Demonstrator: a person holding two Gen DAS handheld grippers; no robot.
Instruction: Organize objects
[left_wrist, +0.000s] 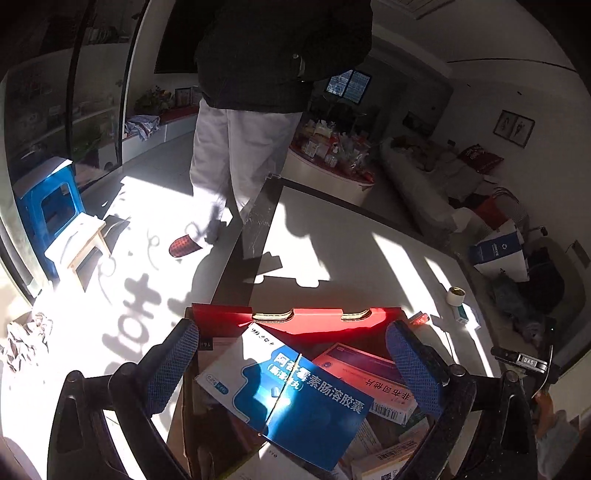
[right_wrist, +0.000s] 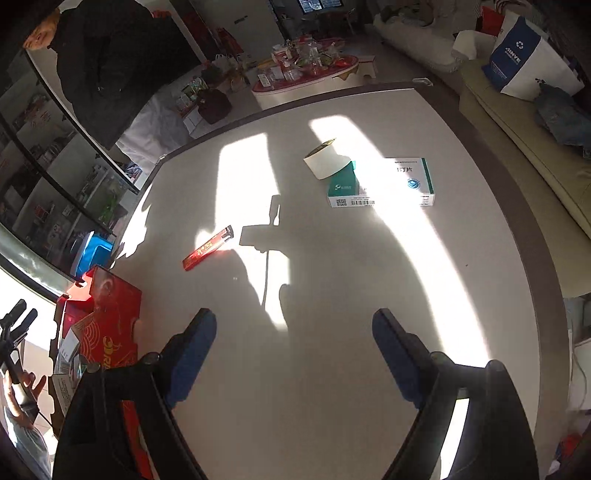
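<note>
A red cardboard box (left_wrist: 295, 321) sits at the near left corner of the white worktop (left_wrist: 351, 240), with its flaps up. It is full of medicine packs. On top lies a big blue and white pack (left_wrist: 291, 398), tilted, with its far end near the red wall. Beside it, partly under it, is an orange and pink pack (left_wrist: 369, 373) with a barcode on its end. More packs lie lower down in the box, but they are in shadow and hard to tell apart.

The left hand-held gripper (left_wrist: 291, 365) hangs over the open box. Its blue fingers stand wide, one on each side of the blue pack, and they seem not to touch it.

The right hand-held gripper (right_wrist: 293, 354) is over bare worktop, wide open, with nothing between its fingers.

Three things lie out on the worktop, not in the box. A red lighter (right_wrist: 207, 248) lies near the box. Farther away is a green and white medicine pack (right_wrist: 384, 184), lying flat. A roll of tape (right_wrist: 325, 158) leans on the left end of that pack.

A person in a dark jacket and pale trousers (left_wrist: 240, 147) stands past the far edge of the worktop.
</note>
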